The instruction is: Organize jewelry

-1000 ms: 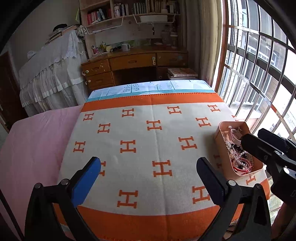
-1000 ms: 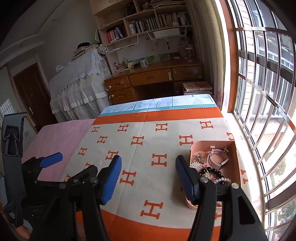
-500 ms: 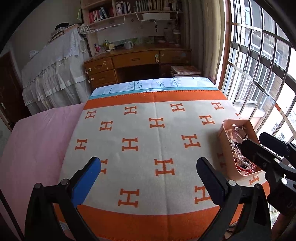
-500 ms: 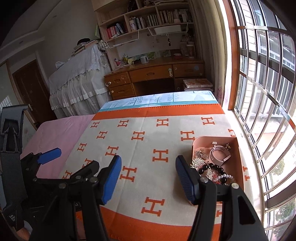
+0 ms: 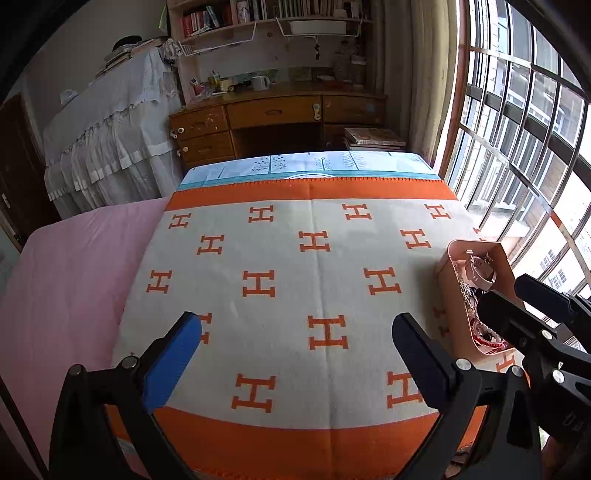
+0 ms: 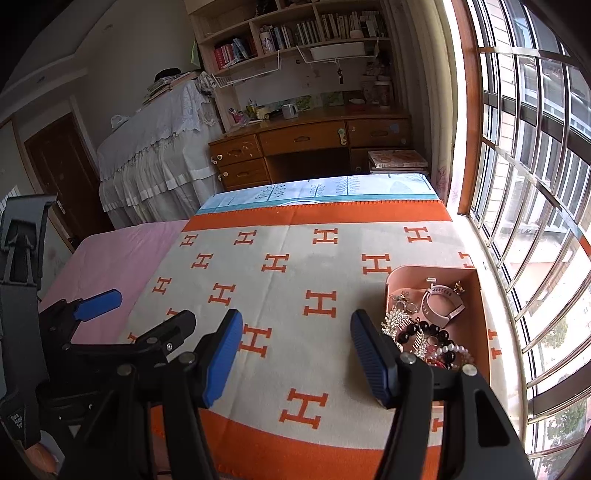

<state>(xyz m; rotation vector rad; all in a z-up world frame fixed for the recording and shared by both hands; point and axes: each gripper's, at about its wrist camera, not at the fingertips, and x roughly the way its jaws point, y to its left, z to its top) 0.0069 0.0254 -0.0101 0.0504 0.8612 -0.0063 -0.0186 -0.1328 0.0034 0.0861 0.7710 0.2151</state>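
I see my left gripper (image 5: 295, 343) over the blanket (image 5: 280, 258), jaws wide apart w/ nothing between them, just cloth below. My right gripper (image 6: 295, 350) is the same: jaws apart, nothing held, pointing down at the blanket. The blanket is cream w/ orange H marks and an orange edge, and it lies flat on the bed. A pink sheet (image 5: 66, 280) shows on the left side of the bed. The pink tray (image 6: 480, 317) sits on the blanket at the right side, near the window (image 6: 524, 184). In the right cam the tray is just beside the right finger of my right gripper, not touching as far as I can tell. Inside the tray is a pile of jewelry: a pink watch (image 6: 441, 304) at the far end, a silver sparkly piece (image 6: 395, 321) beside it, dark round beads (image 6: 424, 330) in the middle and white pearl beads (image 6: 452, 349) near the front. In the left cam my right gripper (image 5: 524, 306) hangs over the tray and hides part of it. A wood desk (image 5: 273, 114) and a bookshelf (image 6: 295, 33) stand past the bed.
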